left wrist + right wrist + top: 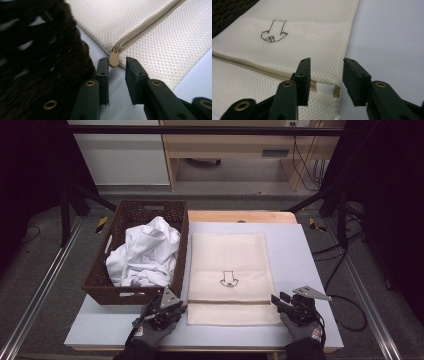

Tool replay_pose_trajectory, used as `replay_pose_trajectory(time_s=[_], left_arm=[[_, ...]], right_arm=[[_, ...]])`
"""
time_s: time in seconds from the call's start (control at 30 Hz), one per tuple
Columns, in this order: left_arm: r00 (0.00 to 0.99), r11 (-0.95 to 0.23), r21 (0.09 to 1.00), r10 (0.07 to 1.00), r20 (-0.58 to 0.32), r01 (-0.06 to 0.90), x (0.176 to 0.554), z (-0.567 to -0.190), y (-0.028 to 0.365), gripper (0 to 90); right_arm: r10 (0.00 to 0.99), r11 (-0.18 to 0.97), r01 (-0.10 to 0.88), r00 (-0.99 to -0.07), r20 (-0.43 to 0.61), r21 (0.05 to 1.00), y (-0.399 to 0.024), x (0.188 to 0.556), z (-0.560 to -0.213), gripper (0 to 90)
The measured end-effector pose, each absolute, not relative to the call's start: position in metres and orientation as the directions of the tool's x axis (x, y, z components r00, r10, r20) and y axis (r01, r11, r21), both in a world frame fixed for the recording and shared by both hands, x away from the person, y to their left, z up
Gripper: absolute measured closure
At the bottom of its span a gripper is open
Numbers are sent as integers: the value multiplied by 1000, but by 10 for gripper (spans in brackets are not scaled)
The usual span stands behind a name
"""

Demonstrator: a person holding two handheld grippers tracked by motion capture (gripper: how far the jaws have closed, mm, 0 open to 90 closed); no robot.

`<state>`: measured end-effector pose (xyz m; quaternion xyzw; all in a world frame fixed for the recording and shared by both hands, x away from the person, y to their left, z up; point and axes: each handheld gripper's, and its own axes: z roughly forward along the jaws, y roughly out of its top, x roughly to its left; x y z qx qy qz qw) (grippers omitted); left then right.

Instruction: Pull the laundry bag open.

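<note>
A cream mesh bag [230,265] lies flat on the grey tabletop [310,270], a black drawn mark [229,280] on its near half. A zipper [147,23] runs across near its front edge. My left gripper [172,307] rests at the bag's front left corner. In the left gripper view its jaws [117,62] stand slightly apart, and the tan zipper pull [113,60] sits just at their tips without being pressed. My right gripper [276,300] is at the front right corner, open [325,65], with the zipper's white end tab [324,88] low between the jaws.
A dark wicker basket [100,290] holding crumpled white cloth [147,252] stands left of the bag, its wall [37,62] close beside my left gripper. Bare grey surface stretches right of the bag. Black frame bars and cables surround the table.
</note>
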<state>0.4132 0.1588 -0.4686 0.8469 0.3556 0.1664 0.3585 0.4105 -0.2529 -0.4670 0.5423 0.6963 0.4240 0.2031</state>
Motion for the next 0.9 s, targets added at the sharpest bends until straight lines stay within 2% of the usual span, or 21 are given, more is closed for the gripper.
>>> replay_pose_trajectory(time_s=[0.2,0.37,0.57,0.67,0.73,0.77,0.9], left_arm=[[677,-416,759,734,-45,501,403,-467,163,663],[673,-385,752,733,-103,535,397,-474,158,652],[679,-400,741,727,-102,539,397,-482,151,643],[689,-417,739,720,-86,529,396,-482,147,753],[693,-424,738,716,-82,525,396,-482,146,820],[700,-441,732,711,-68,519,396,-481,144,845],[701,-445,734,710,-60,513,398,-480,143,864]], right_arm=[[939,103,547,-328,100,831,-248,416,-467,518],[952,147,596,-303,51,790,-244,431,-476,575],[958,159,630,-283,34,760,-242,437,-482,641],[956,155,648,-289,53,746,-240,438,-484,736],[956,145,653,-286,65,743,-240,437,-483,754],[957,127,665,-276,84,735,-240,437,-482,825],[958,119,664,-271,90,738,-242,436,-481,871]])
